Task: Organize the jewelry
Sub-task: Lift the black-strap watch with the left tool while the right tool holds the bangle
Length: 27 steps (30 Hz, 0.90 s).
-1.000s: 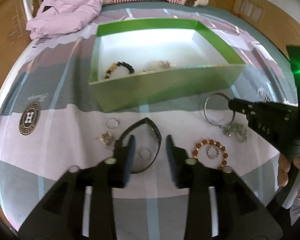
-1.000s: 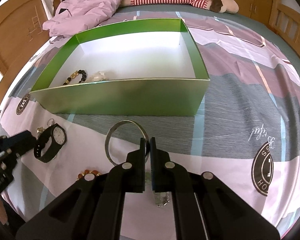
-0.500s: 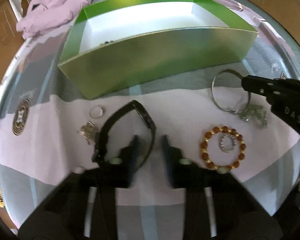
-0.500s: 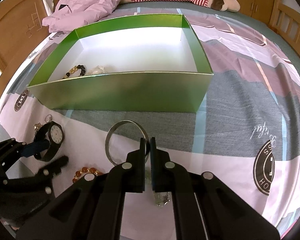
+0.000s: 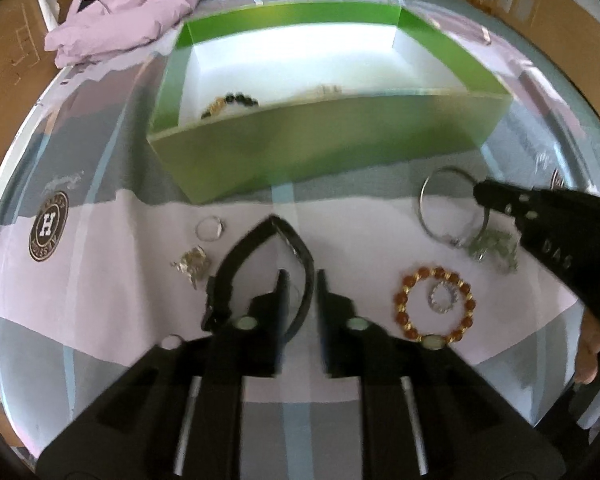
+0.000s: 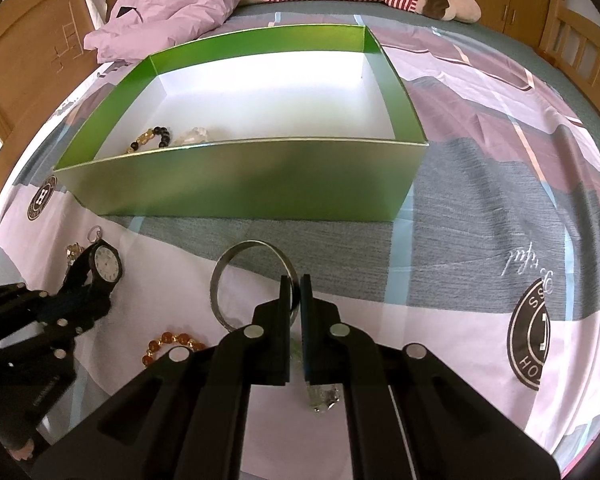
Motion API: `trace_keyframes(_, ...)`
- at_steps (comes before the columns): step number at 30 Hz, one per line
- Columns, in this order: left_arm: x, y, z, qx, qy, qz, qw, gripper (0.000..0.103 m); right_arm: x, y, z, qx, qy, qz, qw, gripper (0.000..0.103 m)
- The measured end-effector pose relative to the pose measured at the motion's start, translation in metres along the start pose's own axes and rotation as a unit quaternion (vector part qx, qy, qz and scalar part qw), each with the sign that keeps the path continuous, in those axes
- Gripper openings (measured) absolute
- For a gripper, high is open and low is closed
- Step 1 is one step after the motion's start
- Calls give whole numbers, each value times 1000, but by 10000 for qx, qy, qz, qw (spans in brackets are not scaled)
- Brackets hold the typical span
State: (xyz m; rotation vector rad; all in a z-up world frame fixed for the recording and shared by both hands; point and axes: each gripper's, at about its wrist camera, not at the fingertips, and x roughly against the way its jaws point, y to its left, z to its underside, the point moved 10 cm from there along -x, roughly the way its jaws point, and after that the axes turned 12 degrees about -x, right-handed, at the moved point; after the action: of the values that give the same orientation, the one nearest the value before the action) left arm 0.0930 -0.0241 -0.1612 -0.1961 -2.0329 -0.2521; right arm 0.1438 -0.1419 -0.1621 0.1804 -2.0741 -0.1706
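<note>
Box [image 6: 236,184] behind watch [image 6: 106,266] — bangle [image 6: 224,276] right.

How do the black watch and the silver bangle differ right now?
The black watch is a dark strap loop with a dial; the silver bangle is a plain, bare metal ring. The watch strap sits between the left tongs; the right tongs are shut on the bangle's rim. Both lie outside the green box.

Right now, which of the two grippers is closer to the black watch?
Left. The left gripper has its jaws on either side of the watch strap. The right gripper is off to the side, shut on the silver bangle.
</note>
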Motion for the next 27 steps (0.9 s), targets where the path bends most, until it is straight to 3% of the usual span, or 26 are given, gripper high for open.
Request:
trace_keyframes(1,1,1,-1,41,-37,4,10000,64,0,0,0,-1,-2,0,10000,4)
trace_keyframes(2,1,1,-2,68,-81,20,9999,68,0,0,0,-1,0,0,10000,4)
trace_keyframes(4,-2,-3,-3,-22,-64,36,10000,66,-1,0,0,8,6,7,10000,4)
trace_keyframes(8,-14,-9,0,-307,65,-160,9994,55,-1,0,0,15,21,12,10000,4)
trace_keyframes(10,-20,-11,4,-344,186,-194,9990,35,-1,-1,0,11,34,18,10000,4)
trace_keyframes(11,-21,-9,3,-340,168,-253,9990,35,-2,0,1,10,39,21,10000,4)
trace_keyframes(13,-20,-9,3,-340,176,-247,9990,18,-2,0,1,19,41,24,10000,4)
trace_keyframes(15,-19,-8,4,-284,199,-209,9992,10,-1,-1,1,14,42,18,10000,4)
trace_keyframes(20,-17,-10,7,-293,270,-158,9991,6,-1,0,1,12,45,18,10000,4)
trace_keyframes(27,0,-20,10,-301,214,212,9991,4,0,0,1,-7,41,7,10000,4)
